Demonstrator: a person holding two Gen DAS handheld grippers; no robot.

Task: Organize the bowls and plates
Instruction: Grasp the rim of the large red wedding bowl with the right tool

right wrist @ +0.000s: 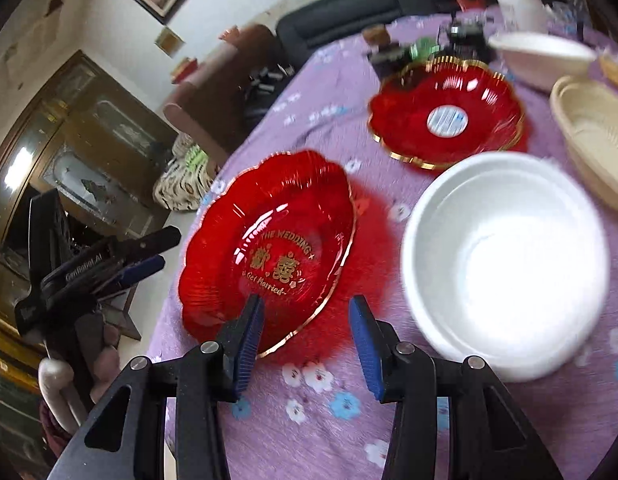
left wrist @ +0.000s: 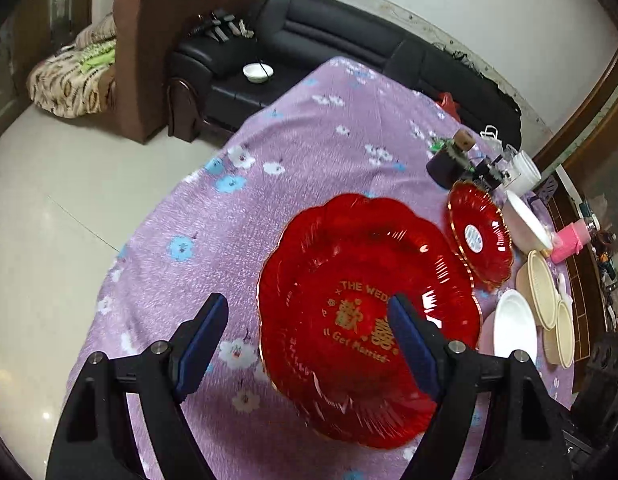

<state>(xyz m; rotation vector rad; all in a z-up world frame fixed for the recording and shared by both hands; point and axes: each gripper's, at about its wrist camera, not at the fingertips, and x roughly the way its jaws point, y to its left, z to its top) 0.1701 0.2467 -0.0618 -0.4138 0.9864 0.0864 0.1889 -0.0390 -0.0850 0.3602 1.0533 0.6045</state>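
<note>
Large red wedding plate (right wrist: 269, 248), flat on the cloth for stacking; left gripper (left wrist: 309, 344) wide open, right gripper (right wrist: 307, 340) half-open, both empty.

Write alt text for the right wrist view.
The right claw hangs open over the near rim of a red wedding plate on a purple flowered tablecloth, holding nothing. A white bowl sits to its right, a smaller red plate behind, and the left claw at the left edge.

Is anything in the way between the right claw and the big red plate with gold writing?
No. The right claw is open right at the near rim of the big red plate, with only purple tablecloth below it.
</note>
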